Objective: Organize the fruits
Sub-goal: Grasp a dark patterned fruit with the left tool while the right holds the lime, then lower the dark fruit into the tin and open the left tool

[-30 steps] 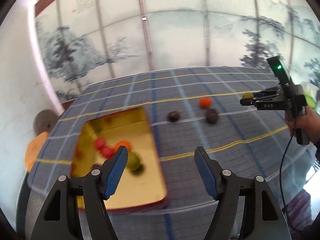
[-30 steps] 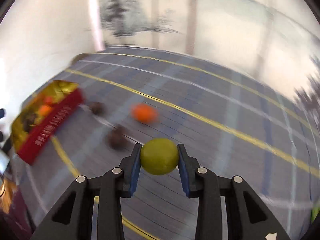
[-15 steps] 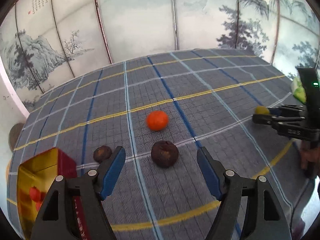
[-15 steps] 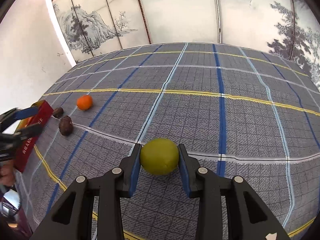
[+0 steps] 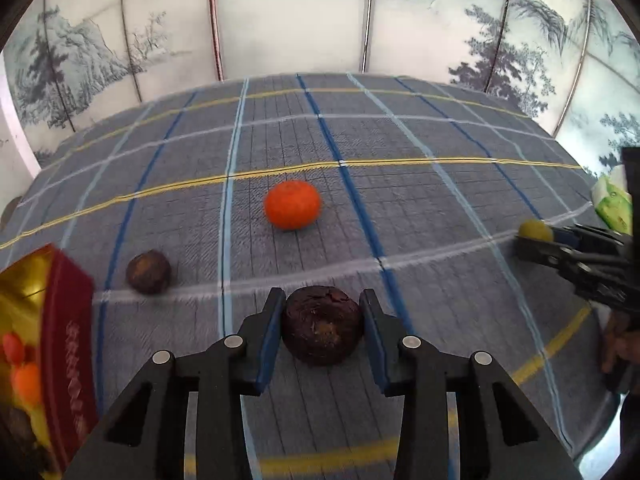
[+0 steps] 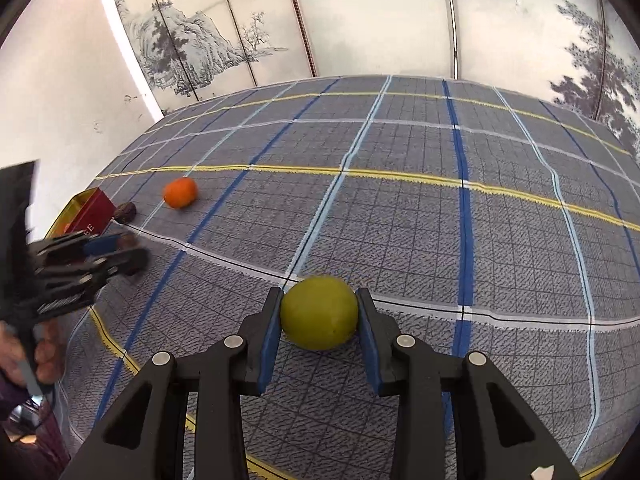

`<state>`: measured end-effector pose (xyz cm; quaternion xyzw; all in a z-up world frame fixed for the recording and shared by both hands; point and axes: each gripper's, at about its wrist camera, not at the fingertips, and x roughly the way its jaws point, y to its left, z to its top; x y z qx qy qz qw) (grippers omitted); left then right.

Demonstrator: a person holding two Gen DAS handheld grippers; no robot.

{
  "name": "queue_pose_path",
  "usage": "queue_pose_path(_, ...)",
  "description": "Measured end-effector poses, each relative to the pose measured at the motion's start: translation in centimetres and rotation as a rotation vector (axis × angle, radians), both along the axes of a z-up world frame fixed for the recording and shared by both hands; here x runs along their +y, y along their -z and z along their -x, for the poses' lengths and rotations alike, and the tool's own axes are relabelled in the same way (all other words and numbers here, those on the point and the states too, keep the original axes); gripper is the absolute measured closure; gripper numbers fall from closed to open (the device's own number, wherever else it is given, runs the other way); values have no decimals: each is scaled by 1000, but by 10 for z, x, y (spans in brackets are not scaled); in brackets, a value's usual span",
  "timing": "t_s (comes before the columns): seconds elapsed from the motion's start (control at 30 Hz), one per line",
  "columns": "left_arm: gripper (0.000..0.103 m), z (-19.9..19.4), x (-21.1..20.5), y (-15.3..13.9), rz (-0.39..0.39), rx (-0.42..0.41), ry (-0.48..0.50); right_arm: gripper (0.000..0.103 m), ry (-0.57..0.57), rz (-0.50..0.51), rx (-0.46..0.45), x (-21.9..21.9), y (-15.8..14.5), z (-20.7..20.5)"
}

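Left tool [image 5: 322, 330] is closing on my dark wrinkled fruit [image 5: 322, 330]; right tool [image 6: 318, 314] grips a green fruit [image 6: 319, 312]; the red tin [image 5: 38, 344] at left holds red and orange fruits.

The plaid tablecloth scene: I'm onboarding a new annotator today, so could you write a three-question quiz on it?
1. True or false: the orange tangerine lies loose on the plaid tablecloth.
2. Which fruit sits between the pads of the right hand-held gripper? A) a red berry B) the green fruit C) a banana
3. Fill in: the left hand-held gripper, its jaws closing, has the large dark wrinkled fruit between its pads; the smaller dark fruit lies between it and the red ____.

Key: 1 true; 2 B; 3 tin (gold inside, fruit already in it).
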<state>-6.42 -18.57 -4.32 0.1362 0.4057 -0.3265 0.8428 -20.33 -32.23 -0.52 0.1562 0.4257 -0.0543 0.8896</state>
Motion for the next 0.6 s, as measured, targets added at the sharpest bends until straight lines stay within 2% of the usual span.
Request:
queue_pose_path(0.23, 64, 47, 37, -38, 41, -42, -34, 69, 1, -2, 3, 0, 1, 0)
queue_pose_path(0.33, 64, 64, 56, -51, 31, -91, -51, 69, 2, 10, 8, 1, 1, -2)
queue_pose_path(0.5, 64, 78, 88, -64, 14, -158, -99, 69, 1, 43, 20, 6, 1, -4)
queue_pose_path(0.6, 63, 77, 109, -67, 15, -164, -139, 69, 0, 61, 26, 9, 1, -5)
